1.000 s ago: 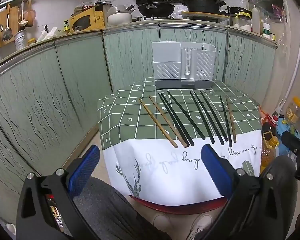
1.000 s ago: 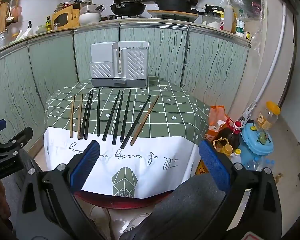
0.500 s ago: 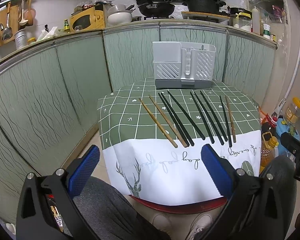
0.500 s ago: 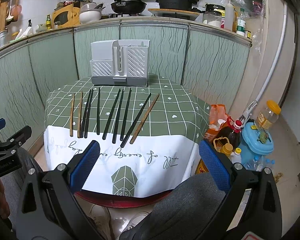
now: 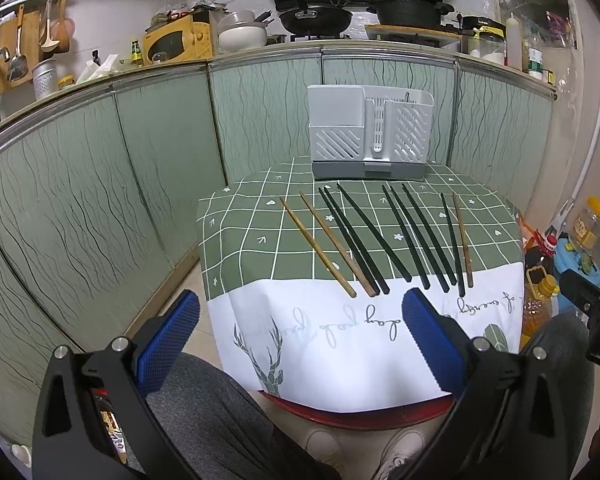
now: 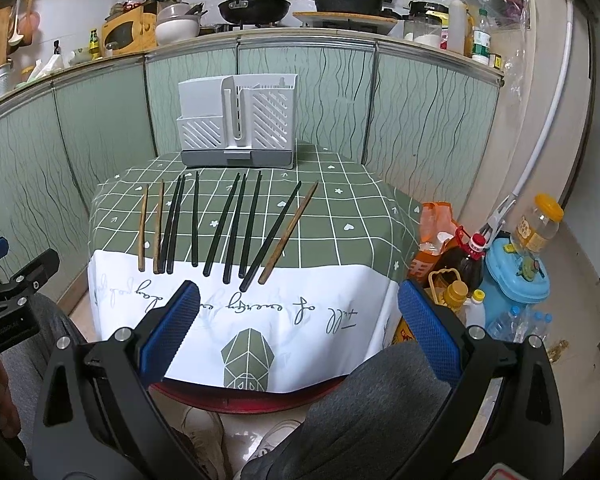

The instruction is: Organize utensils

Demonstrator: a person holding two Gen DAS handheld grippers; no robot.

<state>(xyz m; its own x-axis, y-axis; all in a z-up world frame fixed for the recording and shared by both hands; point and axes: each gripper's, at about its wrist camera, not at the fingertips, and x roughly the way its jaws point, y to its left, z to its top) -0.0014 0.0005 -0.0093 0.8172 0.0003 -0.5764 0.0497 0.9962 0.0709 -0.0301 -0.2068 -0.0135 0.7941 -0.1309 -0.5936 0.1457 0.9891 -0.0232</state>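
Several chopsticks lie in a row on the green checked tablecloth (image 5: 260, 236): black ones (image 5: 414, 236) in the middle, brown wooden ones (image 5: 318, 247) at the left and one (image 5: 462, 238) at the right. They also show in the right wrist view, black (image 6: 232, 224) and wooden (image 6: 288, 234). A grey-white utensil holder (image 5: 370, 132) (image 6: 238, 120) stands at the table's far edge. My left gripper (image 5: 300, 330) is open and empty, held in front of the table's near edge. My right gripper (image 6: 298, 318) is open and empty, likewise short of the table.
Green cabinet fronts (image 5: 140, 168) curve behind and left of the table. Bottles and a blue container (image 6: 514, 276) stand on the floor to the right. The person's grey-clad knees (image 6: 380, 408) and shoes are below the grippers.
Both grippers have edged slightly toward the table. Nothing on the table has moved.
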